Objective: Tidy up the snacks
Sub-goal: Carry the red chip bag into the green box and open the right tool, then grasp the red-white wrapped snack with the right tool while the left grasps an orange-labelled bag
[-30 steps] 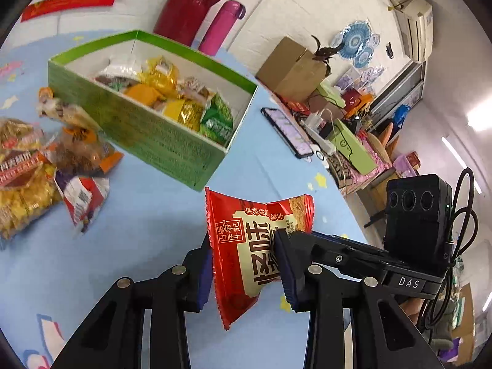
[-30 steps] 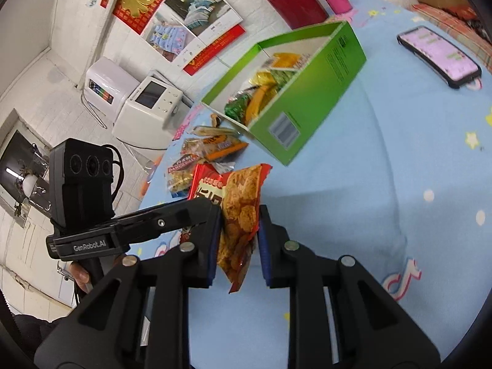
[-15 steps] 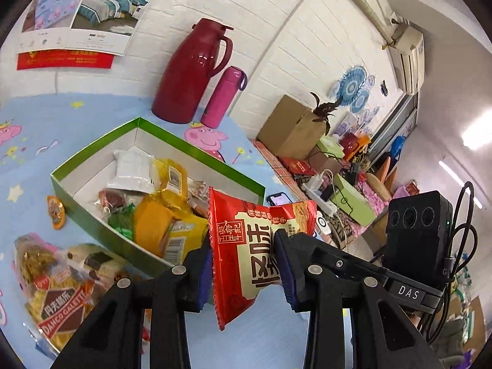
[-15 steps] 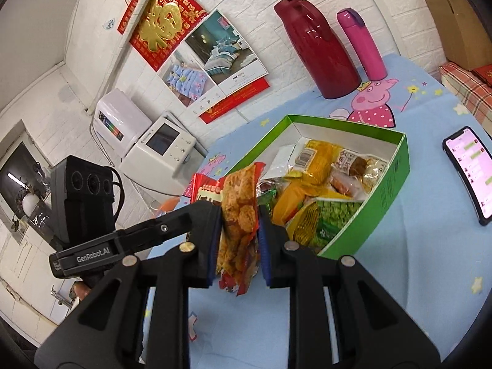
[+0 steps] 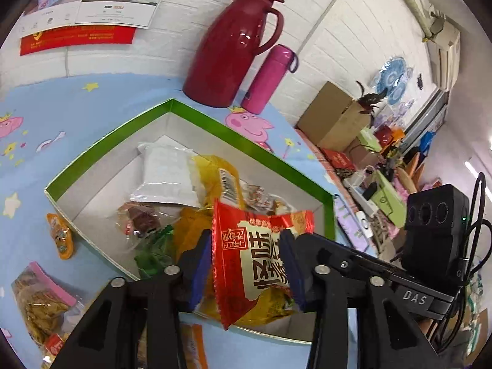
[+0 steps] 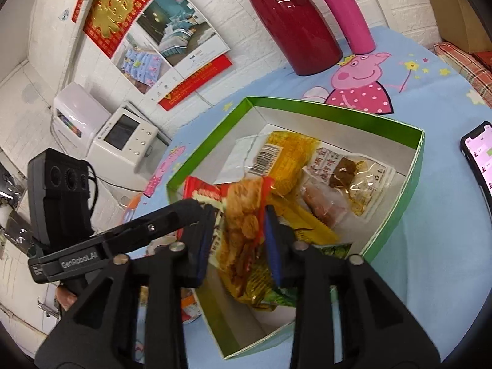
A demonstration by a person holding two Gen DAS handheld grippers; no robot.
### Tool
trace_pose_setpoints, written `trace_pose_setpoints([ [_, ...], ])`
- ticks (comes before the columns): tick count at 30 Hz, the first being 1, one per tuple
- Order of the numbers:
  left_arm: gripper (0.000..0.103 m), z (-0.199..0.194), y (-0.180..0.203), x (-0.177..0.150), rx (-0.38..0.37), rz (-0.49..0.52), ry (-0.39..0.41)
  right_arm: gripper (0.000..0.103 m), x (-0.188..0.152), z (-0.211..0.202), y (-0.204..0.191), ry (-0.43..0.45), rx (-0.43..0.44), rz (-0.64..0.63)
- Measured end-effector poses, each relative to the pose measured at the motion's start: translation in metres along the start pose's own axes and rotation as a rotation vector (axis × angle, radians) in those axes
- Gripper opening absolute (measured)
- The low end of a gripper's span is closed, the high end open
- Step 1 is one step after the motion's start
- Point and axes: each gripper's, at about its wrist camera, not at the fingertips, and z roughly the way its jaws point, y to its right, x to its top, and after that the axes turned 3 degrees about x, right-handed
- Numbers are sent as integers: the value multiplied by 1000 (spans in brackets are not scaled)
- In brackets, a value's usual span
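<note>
A red snack packet (image 5: 258, 255) with Chinese lettering hangs over the inside of the green-rimmed box (image 5: 233, 136). My left gripper (image 5: 246, 243) is shut on it. The right gripper's arm (image 5: 353, 261) reaches in from the right to the same packet. In the right wrist view my right gripper (image 6: 240, 215) is shut on the packet (image 6: 246, 236), edge-on, and the left gripper's body (image 6: 123, 236) comes in from the left. The box (image 6: 338, 110) below holds several packets, among them yellow, white and green ones.
A dark red thermos jug (image 5: 233, 49) and a pink bottle (image 5: 267, 80) stand behind the box. A phone (image 6: 479, 153) lies right of it. Loose snack bags (image 5: 43, 304) and an orange packet (image 5: 60, 240) lie left of the box on the blue cloth.
Both grippers, still holding the red packet, have moved from in front of the box to above its inside. The box's contents now lie directly beneath the packet.
</note>
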Motion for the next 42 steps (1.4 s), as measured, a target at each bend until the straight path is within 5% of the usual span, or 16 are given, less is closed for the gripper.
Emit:
trace_pose_setpoints([
  [1, 73, 0, -2, -1, 47, -6, 14, 57, 0, 0, 2, 11, -33, -7],
  [4, 82, -8, -10, -4, 101, -14, 80, 59, -2, -7, 2, 32, -52, -45],
  [12, 82, -28, -9, -16, 110, -21, 80, 68, -17, -24, -7, 39, -58, -58],
  [19, 82, -64, 11, -41, 214, 23, 115, 82, -43, -56, -38, 78, -51, -104],
  [28, 83, -99, 19, -87, 278, 47, 126, 82, -87, -72, -66, 73, -34, -144],
  [42, 83, -125, -48, -153, 326, -99, 93, 82, -136, -34, -83, -85, -36, -175],
])
